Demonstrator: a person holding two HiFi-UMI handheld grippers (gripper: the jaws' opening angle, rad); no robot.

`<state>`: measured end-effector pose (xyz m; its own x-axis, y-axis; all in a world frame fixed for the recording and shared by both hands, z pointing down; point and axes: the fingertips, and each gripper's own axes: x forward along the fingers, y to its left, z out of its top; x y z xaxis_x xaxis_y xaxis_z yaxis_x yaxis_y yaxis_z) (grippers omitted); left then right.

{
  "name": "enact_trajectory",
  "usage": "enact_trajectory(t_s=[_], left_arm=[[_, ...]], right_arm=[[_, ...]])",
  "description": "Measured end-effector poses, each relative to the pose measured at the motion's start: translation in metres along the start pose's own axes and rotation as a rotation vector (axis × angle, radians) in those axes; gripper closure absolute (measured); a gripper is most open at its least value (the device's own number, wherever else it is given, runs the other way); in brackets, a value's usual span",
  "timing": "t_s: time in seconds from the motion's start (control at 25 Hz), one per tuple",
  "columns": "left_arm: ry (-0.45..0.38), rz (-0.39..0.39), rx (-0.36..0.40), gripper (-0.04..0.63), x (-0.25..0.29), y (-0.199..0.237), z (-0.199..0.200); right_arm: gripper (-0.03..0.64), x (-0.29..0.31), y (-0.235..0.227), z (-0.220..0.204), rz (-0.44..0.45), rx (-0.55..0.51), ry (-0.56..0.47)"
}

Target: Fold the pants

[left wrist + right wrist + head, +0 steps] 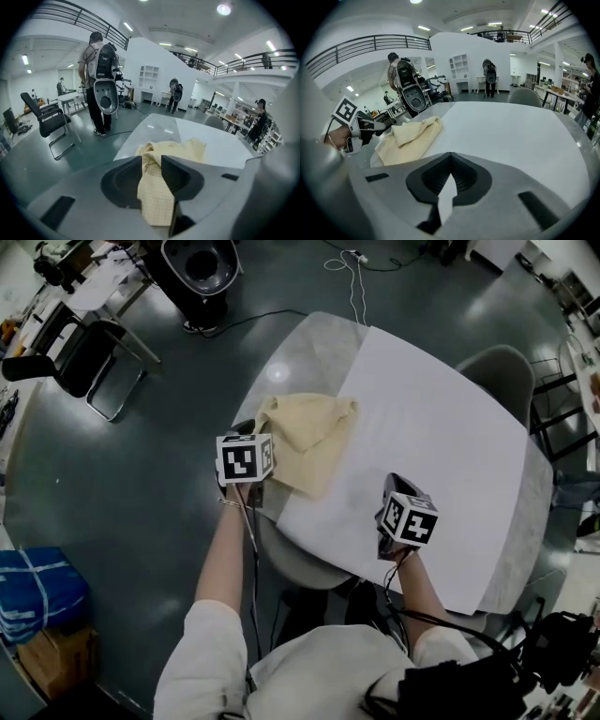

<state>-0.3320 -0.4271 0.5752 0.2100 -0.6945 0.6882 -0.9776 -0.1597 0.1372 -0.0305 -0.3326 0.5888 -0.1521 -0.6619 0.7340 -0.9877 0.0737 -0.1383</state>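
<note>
The pants lie in a pale yellow, loosely bunched heap at the left edge of the table. Part of them rests on the bare stone top and part on the left border of the white sheet that covers most of the table.

My left gripper sits right at that edge, against the near side of the heap. Its jaws stand partly apart, and a strip of the checked fabric runs through the gap between them. From here I see no squeeze on it, so I read the cloth as lying loose between the pads.

My right gripper hangs over the near edge of the sheet, well apart from the pants. Its jaw tips meet and it holds nothing; only the white sheet shows through the slit below them.

Past the far right edge of the table a grey chair is pushed in. Off the left side a black office chair stands on the dark floor, and a person with a backpack stands near it.
</note>
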Motion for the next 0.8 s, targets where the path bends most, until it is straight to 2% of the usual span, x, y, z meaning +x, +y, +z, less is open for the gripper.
enact_trajectory(t_s=[0.32, 0.64, 0.72, 0.8], left_arm=[[-0.009, -0.036, 0.022, 0.480, -0.013, -0.025, -0.014], [0.074, -0.183, 0.108, 0.456, 0.001, -0.071, -0.056], [0.087, -0.185, 0.128, 0.437, 0.010, -0.081, -0.064], [0.092, -0.155, 0.145, 0.437, 0.023, -0.082, -0.069]], right_arm=[[0.624, -0.013, -0.006, -0.007, 0.001, 0.002, -0.009], [0.624, -0.017, -0.014, -0.032, -0.002, 0.006, 0.009], [0.624, -0.018, -0.020, -0.040, -0.008, 0.014, 0.021], [0.624, -0.019, -0.028, -0.048, -0.015, 0.023, 0.029]])
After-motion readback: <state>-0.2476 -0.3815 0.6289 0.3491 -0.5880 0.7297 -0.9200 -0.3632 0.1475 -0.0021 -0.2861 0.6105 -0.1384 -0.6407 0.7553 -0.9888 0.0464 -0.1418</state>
